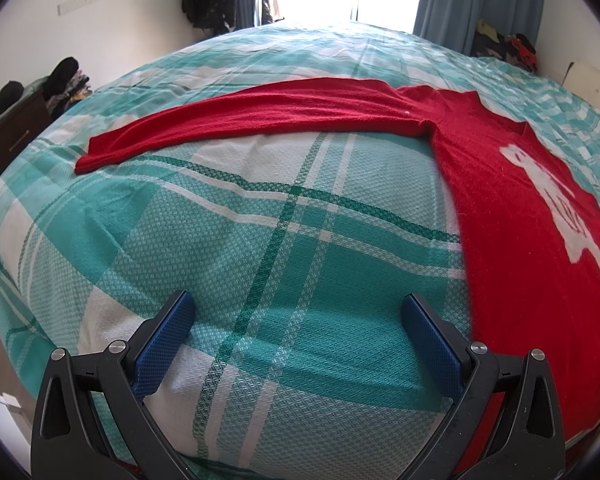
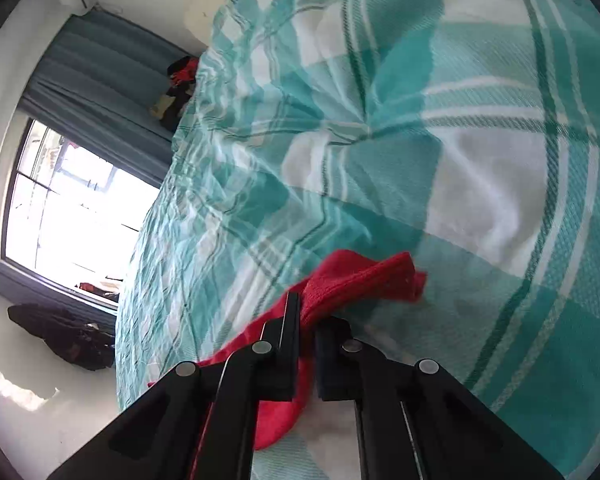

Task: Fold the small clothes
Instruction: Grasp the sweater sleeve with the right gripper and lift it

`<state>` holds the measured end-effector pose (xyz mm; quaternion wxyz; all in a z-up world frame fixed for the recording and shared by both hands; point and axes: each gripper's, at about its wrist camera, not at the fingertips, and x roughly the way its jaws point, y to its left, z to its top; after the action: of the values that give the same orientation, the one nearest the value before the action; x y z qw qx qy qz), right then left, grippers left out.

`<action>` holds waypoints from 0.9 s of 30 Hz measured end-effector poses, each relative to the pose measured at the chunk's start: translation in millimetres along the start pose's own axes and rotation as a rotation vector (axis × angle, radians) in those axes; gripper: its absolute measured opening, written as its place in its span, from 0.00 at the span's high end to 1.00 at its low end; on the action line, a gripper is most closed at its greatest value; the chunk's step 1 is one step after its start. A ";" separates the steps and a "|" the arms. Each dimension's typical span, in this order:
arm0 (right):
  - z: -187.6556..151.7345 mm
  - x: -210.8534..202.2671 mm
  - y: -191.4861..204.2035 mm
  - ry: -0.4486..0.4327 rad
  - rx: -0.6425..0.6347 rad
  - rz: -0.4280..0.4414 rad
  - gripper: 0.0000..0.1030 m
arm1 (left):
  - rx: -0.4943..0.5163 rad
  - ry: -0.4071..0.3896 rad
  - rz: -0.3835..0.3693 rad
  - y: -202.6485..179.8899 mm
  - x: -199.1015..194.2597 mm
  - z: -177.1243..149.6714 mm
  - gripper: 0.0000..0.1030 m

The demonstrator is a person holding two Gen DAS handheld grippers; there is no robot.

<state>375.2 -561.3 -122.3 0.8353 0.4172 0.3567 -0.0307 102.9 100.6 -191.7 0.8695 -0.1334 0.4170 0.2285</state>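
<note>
A small red knitted sweater with a white figure on its chest (image 1: 512,200) is spread on the bed covered with a teal and white checked sheet (image 1: 260,220). In the left wrist view the body of the garment is seen from 1 to 4 o'clock, and 1 long red sleeve (image 1: 240,120) is stretched flat toward 10 o'clock, its cuff lying near the bed edge.

The left gripper (image 1: 298,312) is released: its 2 blue textured pads (image 1: 164,344) stand wide apart above the bare sheet, and nothing is held between them. The right gripper (image 2: 308,316) is clenched on a red knitted cuff (image 2: 360,276), which is seen bunched and lifted above the sheet at about 6 o'clock in the right wrist view; this is judged to be the other sleeve.

The step in hand is judged to be the folding of the sleeves inward over the body. To do it well, the held cuff should be carried low and across the chest, so that the sleeve is laid straight and without twist. The cuff should be let go only when it rests flat. The stretched sleeve can then be pinched at its cuff by the left gripper and laid across in the same way. A pull that is too strong could drag the whole body out of its flat position.
</note>
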 end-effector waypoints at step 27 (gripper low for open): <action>-187.9 62.9 291.4 0.599 -0.552 0.500 0.40 | 0.004 -0.001 -0.019 -2.0 -1.0 -0.2 0.01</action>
<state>416.5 -221.2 -39.4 0.7571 0.2434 0.4653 0.3886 103.3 98.5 -190.9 0.8720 -0.1356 0.4159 0.2197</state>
